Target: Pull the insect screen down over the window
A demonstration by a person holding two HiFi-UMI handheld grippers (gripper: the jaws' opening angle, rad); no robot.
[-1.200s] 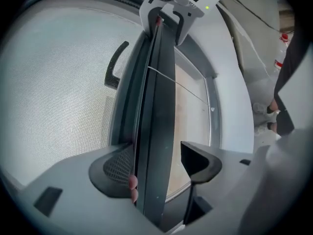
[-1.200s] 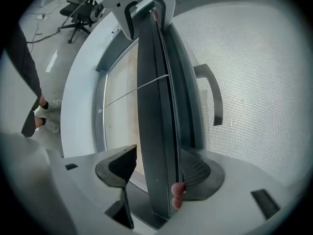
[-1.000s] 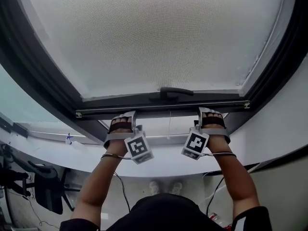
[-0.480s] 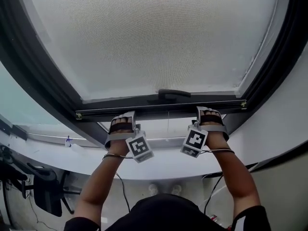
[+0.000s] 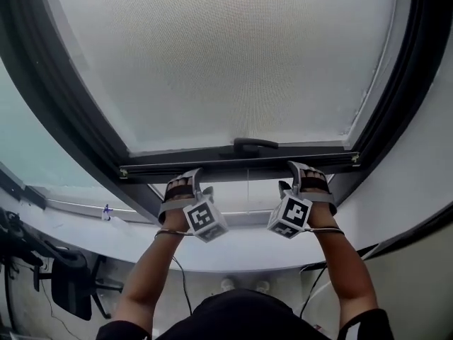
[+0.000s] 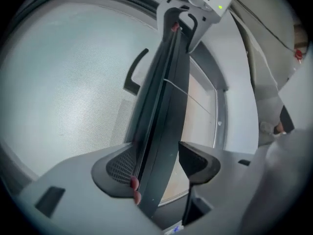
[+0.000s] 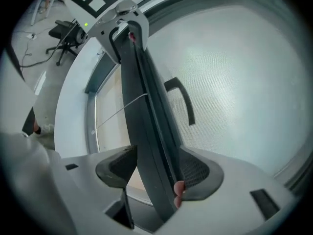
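Note:
The grey mesh insect screen [image 5: 226, 62] covers most of the window. Its dark bottom bar [image 5: 233, 165] carries a small handle [image 5: 248, 145] at mid-width. My left gripper [image 5: 185, 180] grips the bar left of the handle, and my right gripper [image 5: 301, 171] grips it to the right. In the left gripper view the bar [image 6: 164, 106] runs between the jaws of the left gripper [image 6: 156, 163], which have just been closing and touch it on both sides. In the right gripper view the right gripper [image 7: 156, 170] clamps the bar [image 7: 146, 111] the same way.
The dark window frame [image 5: 64, 105] slopes down both sides. Below the bar is an uncovered strip of window with a thin cord [image 5: 248, 186], then the white sill [image 5: 233, 250]. A small bottle [image 5: 106, 211] stands on the sill at left. An office chair [image 5: 71, 285] is on the floor.
Both grippers have rolled slightly on the bar, their marker cubes turning. The bar and the hands stay at about the same height.

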